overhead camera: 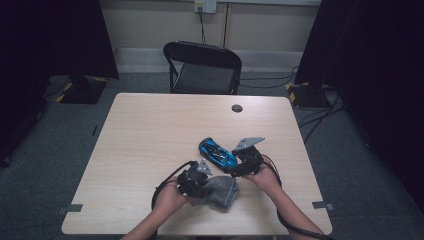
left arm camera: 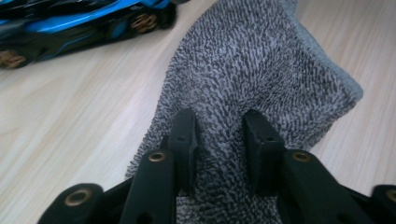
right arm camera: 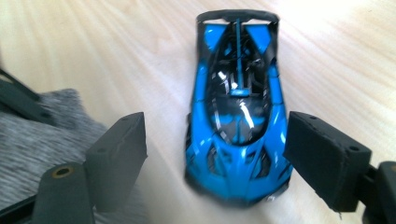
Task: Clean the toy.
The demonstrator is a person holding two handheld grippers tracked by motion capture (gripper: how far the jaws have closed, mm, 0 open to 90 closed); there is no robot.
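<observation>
Gripping a fold of the grey cloth [overhead camera: 218, 191], the left gripper [overhead camera: 196, 176] sits toward the near edge of the desk [overhead camera: 145, 145], a little right of its middle. In the left gripper view its two black jaws press into the nubbly grey-and-black weave from either side, with a ridge of cloth [left arm camera: 261, 70] bunched up between them, so this tool is closed on the cloth. The cloth lies crumpled on the wood, with one corner standing up beyond the jaws. The person's left hand [overhead camera: 167, 197] holds the gripper from below, and a black cable [overhead camera: 162, 185] loops out to its left.

Just beyond the cloth, toward the middle of the desk, rests the blue and black toy car [overhead camera: 217, 152], angled across the wood, with gold wheels [left arm camera: 142, 21] visible in the left gripper view.

At the car's right end is the right gripper [overhead camera: 243, 162], held by the right hand [overhead camera: 265, 177], with its grey three-cornered plate [overhead camera: 248, 143] on top. In the right gripper view its jaws stand wide apart, one on each side of the car [right arm camera: 238, 121], and neither pad touches the bodywork; the picture is somewhat blurred. The car's near end lies between the pads, and its far end points away along the wood.

Near the far edge of the desk is a small dark round cap [overhead camera: 237, 108], and a black folding chair [overhead camera: 202, 67] stands behind that edge.
</observation>
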